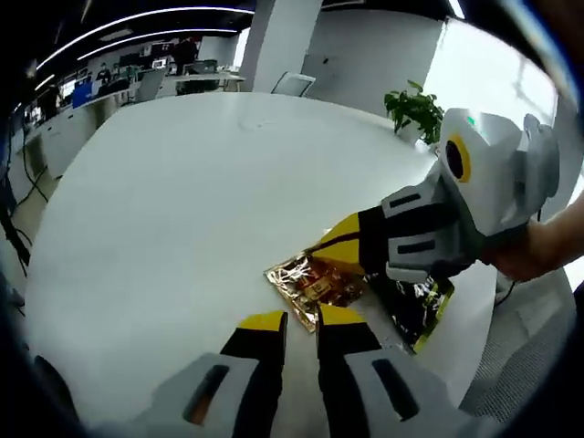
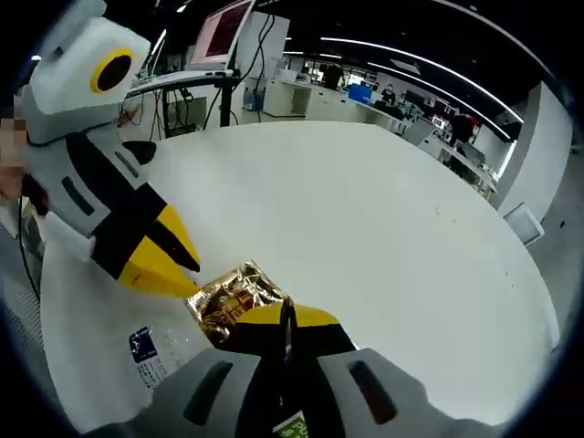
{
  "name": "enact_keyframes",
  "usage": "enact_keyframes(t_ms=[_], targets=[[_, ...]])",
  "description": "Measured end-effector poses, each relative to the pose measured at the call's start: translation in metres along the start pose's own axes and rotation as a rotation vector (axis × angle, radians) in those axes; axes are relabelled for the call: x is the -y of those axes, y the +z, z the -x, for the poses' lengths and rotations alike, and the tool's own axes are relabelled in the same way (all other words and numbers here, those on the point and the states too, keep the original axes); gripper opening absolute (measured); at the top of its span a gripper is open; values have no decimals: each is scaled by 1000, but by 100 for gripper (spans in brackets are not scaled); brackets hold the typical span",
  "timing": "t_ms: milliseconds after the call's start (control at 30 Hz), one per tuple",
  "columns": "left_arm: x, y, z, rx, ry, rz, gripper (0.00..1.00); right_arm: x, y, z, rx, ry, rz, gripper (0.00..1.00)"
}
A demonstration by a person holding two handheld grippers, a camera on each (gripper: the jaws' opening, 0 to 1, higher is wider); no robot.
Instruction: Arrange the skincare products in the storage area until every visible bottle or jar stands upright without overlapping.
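Looking along the left tongs (image 1: pixel 301 321) in the left gripper view, their yellow tips stand slightly apart and empty, just short of a shiny gold foil packet (image 1: pixel 315 281) lying flat on the white surface (image 1: pixel 182 210). The right tongs (image 1: pixel 342 246) come in from the right, tips together on the packet's far edge, apparently pinching it. No bottle or jar stands anywhere, so the arranging looks barely begun. A potted plant (image 1: pixel 415 109) sits at the far right edge, well apart.

In the right gripper view, the right tongs (image 2: pixel 287 315) are closed with the foil packet (image 2: pixel 233 297) at their tips. The left tongs (image 2: pixel 169 265) reach in from the left, touching the packet. A white printed sachet (image 2: pixel 155 351) lies near left. A monitor (image 2: pixel 219 32) stands beyond; nothing blocks the way.
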State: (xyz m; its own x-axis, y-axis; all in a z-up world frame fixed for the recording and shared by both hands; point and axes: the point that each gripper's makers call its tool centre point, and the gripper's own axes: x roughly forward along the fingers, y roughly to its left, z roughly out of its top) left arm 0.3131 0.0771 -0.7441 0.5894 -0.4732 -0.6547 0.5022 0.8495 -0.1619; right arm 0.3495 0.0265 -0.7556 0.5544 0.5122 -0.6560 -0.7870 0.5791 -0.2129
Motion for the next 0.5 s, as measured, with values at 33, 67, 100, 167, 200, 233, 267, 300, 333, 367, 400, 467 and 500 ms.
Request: enact_keyframes(t_ms=[33, 67, 100, 167, 200, 233, 267, 300, 333, 367, 400, 467, 500], targets=[[2, 5, -1, 12, 1, -34, 13, 0, 0, 0, -1, -1, -2, 1], [2, 8, -2, 21, 1, -56, 14, 0, 0, 0, 0, -2, -4, 1], [4, 11, -4, 26, -8, -77, 14, 0, 0, 0, 1, -4, -7, 1], [9, 11, -11, 18, -25, -115, 18, 0, 0, -1, 1, -7, -12, 1], [12, 12, -16, 14, -25, -163, 20, 0, 0, -1, 0, -6, -16, 1], [15, 13, -19, 11, -33, -192, 21, 0, 0, -1, 0, -6, -17, 1], [16, 10, -24, -7, -35, -241, 22, 0, 0, -1, -2, -7, -18, 1], [15, 9, -28, -18, -27, -265, 22, -1, -1, -1, -3, -6, -22, 2], [15, 7, -32, -34, -24, -297, 22, -1, -1, -1, -4, -6, -23, 2], [15, 6, -34, -42, -17, -317, 23, -2, -1, -1, -4, -4, -20, 2], [13, 6, -36, -47, -4, -344, 25, -3, -1, -1, -1, 4, -16, 2], [15, 3, -40, -58, -15, -357, 25, -3, 0, -1, -1, 6, -10, 2], [14, 3, -40, -54, -13, -356, 25, -2, -2, 0, -10, -2, 1, 3]])
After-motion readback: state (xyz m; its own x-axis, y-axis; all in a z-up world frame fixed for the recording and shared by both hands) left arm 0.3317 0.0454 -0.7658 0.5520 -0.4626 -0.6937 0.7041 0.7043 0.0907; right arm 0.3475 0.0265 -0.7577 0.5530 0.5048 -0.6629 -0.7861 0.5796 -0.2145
